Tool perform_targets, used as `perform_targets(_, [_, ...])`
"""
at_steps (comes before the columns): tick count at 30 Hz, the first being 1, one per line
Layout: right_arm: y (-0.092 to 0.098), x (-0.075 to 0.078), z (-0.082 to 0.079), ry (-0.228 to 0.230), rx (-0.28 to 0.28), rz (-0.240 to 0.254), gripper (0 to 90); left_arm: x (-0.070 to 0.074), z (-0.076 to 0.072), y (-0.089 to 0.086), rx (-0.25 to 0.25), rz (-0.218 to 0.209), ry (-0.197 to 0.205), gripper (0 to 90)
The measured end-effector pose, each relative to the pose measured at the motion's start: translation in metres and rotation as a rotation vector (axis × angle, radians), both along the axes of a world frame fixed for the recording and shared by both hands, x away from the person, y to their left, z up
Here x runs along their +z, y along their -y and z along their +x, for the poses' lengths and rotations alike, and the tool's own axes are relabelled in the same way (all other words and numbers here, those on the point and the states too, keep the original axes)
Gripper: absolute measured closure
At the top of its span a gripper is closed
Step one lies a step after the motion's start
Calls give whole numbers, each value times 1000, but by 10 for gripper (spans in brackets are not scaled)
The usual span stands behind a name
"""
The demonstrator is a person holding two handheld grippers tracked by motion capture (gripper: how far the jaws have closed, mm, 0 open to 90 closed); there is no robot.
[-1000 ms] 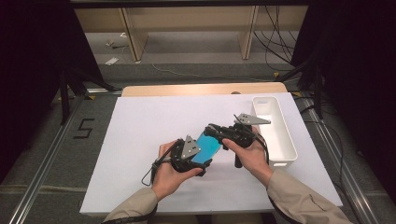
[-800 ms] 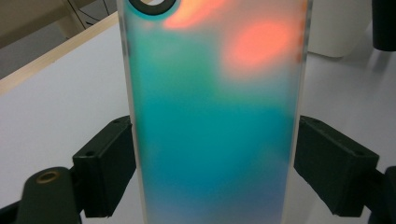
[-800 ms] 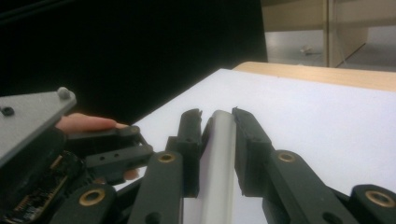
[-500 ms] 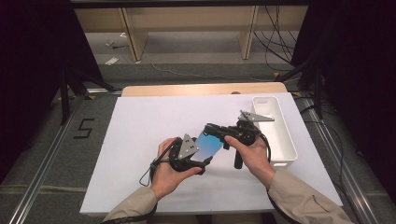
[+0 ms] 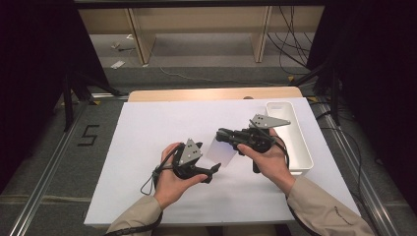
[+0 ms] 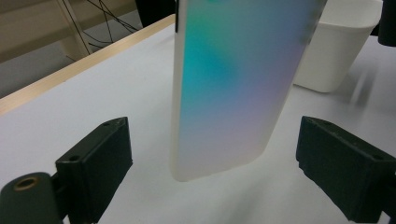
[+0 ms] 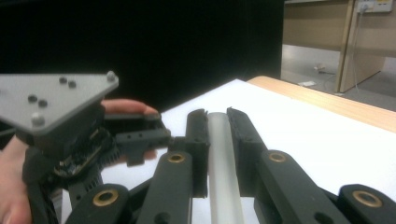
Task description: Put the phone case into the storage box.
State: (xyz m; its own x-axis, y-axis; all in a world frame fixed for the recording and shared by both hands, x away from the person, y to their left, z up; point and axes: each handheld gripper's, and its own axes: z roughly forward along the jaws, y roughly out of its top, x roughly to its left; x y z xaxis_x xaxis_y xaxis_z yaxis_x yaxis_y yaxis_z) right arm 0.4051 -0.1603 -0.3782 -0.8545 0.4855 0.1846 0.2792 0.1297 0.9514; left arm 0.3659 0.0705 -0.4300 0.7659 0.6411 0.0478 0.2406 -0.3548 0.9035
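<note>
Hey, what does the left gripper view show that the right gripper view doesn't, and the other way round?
Left gripper view: the broad iridescent face of the panel, standing between the fingers of the left gripper, which have just been opening and stand clear of it, plus the white bin behind.
Right gripper view: the panel's thin pale edge clamped between the fingers of the right gripper, with the left gripper and the left hand beyond.
Shared: the panel and the white table.
</note>
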Motion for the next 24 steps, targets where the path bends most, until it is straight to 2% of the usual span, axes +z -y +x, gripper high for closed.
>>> perform_targets(18, [0, 4, -2, 87, 68, -171, 803, -2, 2, -5, 0, 5, -12, 95])
perform_targets(24, [0, 4, -2, 96, 89, -198, 803, -3, 2, -4, -2, 8, -11, 98])
